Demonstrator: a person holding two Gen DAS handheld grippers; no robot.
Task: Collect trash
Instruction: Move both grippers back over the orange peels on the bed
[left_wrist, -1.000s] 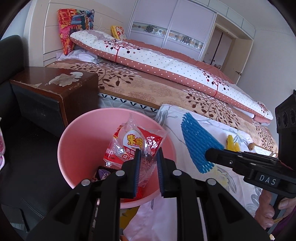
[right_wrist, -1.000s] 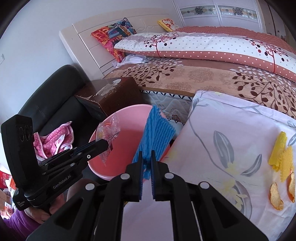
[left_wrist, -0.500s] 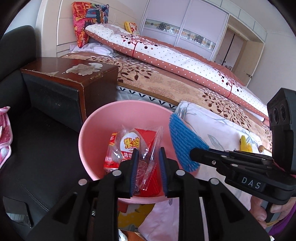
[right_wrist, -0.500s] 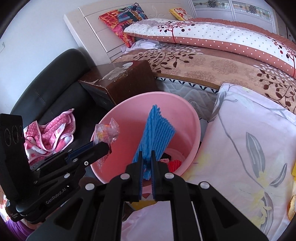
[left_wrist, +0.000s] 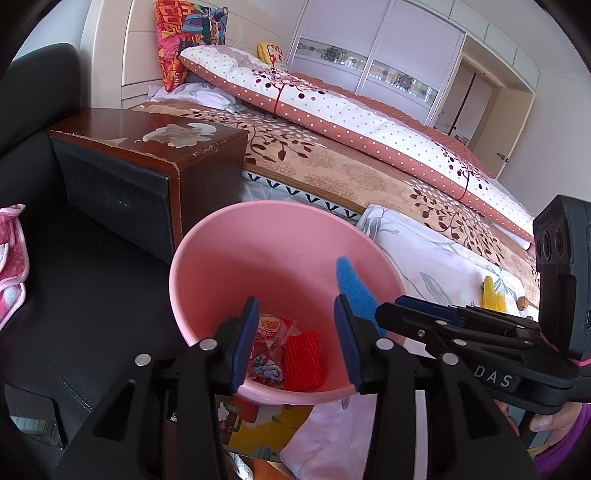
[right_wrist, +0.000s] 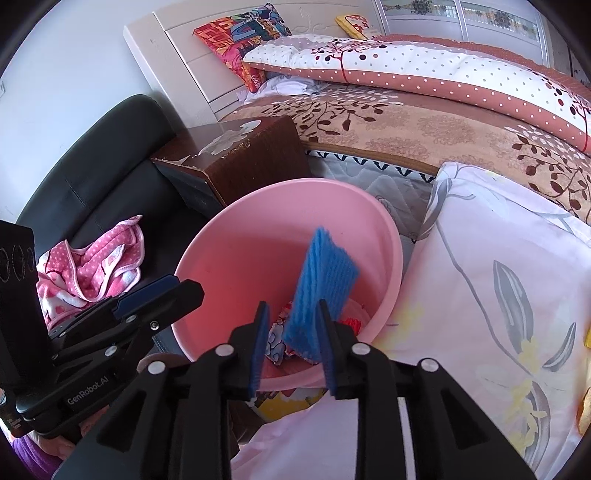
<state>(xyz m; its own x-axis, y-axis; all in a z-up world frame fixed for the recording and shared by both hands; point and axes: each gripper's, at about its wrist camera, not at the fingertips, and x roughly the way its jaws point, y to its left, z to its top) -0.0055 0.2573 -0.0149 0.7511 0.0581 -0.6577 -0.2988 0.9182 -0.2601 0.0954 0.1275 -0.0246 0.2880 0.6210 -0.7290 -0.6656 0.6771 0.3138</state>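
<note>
Left wrist view: left gripper (left_wrist: 295, 341) parted, nothing between pads — hangs over pink bin (left_wrist: 207, 254).
Bin contents: snack wrapper (left_wrist: 271, 332) and red mesh piece (left_wrist: 303, 354) lie at the bottom, apart from the pads.
Right tool seen here: right gripper (left_wrist: 391, 314) at the bin's rim, blue foam net (left_wrist: 352, 286) sticking up past it.
Right wrist view: right gripper (right_wrist: 291, 345) spread wide; blue foam net (right_wrist: 319, 284) stands upright between pads, leaning on the rt one — released or close to it, contact on the lt pad can't be told.
Net position: inside pink bin (right_wrist: 229, 221) rim, lower end near the other trash.
Step in hand (judged): drop net into bin.
Do it well: keep claw wide, pull straight back w/o dragging the net over the rim — foam may cling to the ribbed pad.
Left still to collect: yellow peel (left_wrist: 493, 297) on the floral cloth (right_wrist: 498, 295).
</note>
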